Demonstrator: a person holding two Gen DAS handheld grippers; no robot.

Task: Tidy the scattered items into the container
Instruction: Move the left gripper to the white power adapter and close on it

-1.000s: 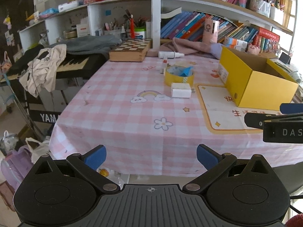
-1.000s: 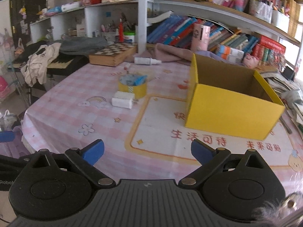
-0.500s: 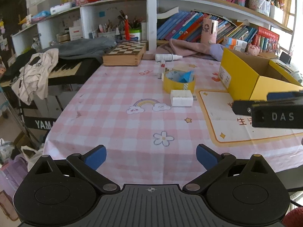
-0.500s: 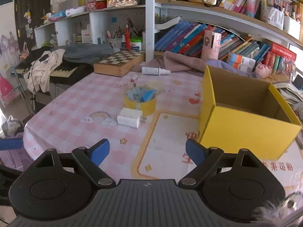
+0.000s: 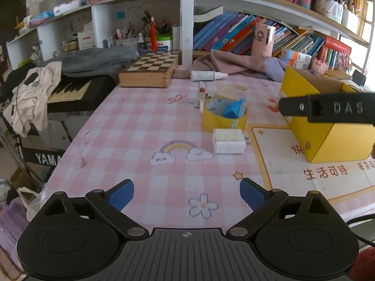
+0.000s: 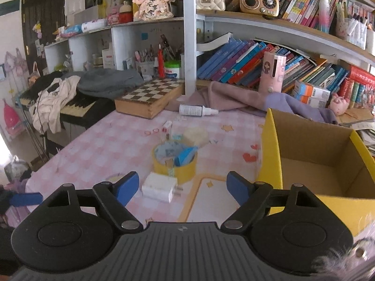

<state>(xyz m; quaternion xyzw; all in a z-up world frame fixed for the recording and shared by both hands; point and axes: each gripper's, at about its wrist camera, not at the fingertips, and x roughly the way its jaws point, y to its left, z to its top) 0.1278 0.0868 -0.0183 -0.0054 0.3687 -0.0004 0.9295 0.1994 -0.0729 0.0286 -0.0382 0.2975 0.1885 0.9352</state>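
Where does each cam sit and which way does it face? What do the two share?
Left wrist: on the left tongs, looking down across the pink checked table toward the shelves; own blue-tipped fingers open and empty, right tongs' finger crossing at right.
Right wrist: on the right tongs, nearer the yellow box; own fingers open, empty, having just been closing.
Shared: box, tape roll, white charger, chessboard.
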